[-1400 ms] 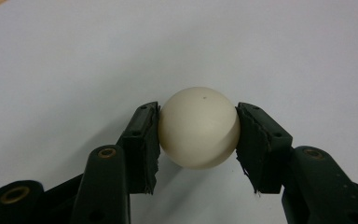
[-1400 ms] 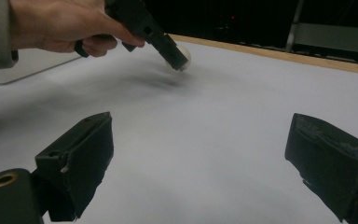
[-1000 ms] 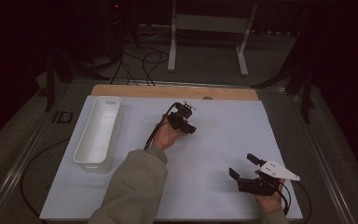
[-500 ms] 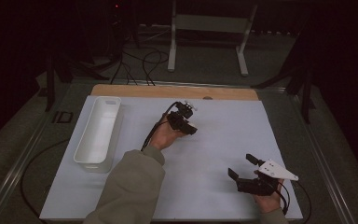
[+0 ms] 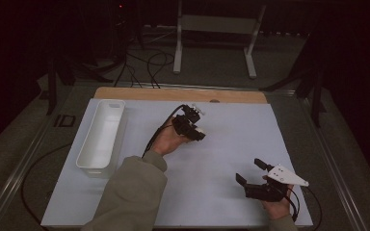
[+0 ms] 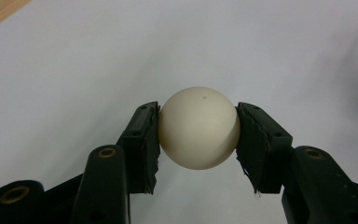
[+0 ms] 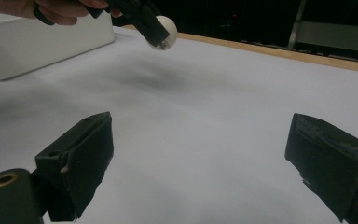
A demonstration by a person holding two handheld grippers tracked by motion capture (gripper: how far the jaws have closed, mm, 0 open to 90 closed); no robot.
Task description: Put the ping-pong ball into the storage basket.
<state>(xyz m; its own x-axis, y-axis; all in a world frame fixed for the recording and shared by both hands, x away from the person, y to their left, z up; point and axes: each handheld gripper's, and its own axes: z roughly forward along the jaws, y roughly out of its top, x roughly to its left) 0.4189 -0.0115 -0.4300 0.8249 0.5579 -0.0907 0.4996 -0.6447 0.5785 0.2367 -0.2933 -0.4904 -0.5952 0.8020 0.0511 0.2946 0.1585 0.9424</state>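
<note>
Small smooth cream-white ball (image 6: 199, 128) sits pinched betw. the two black jaws of the left gripper (image 6: 198, 135), pads pressed on its left & right sides. In right gripper view the ball (image 7: 164, 29) hangs clear above the white table sheet (image 7: 223, 112), faint shadow under it. In high view the left gripper (image 5: 191, 126) is over the sheet's middle, toward the far edge, left hand (image 5: 167, 142) w/ grey-green sleeve (image 5: 132, 197) behind it. Right gripper (image 5: 253, 174) is near the sheet's front right corner, jaws spread wide w/ nothing betw. them, grey three-cornered plate (image 5: 287, 175) on top. Long white rectangular plastic bin (image 5: 101, 135) lies along the sheet's left side, well apart from both grippers. Light wooden table edge (image 5: 173, 94) shows beyond the sheet.
</note>
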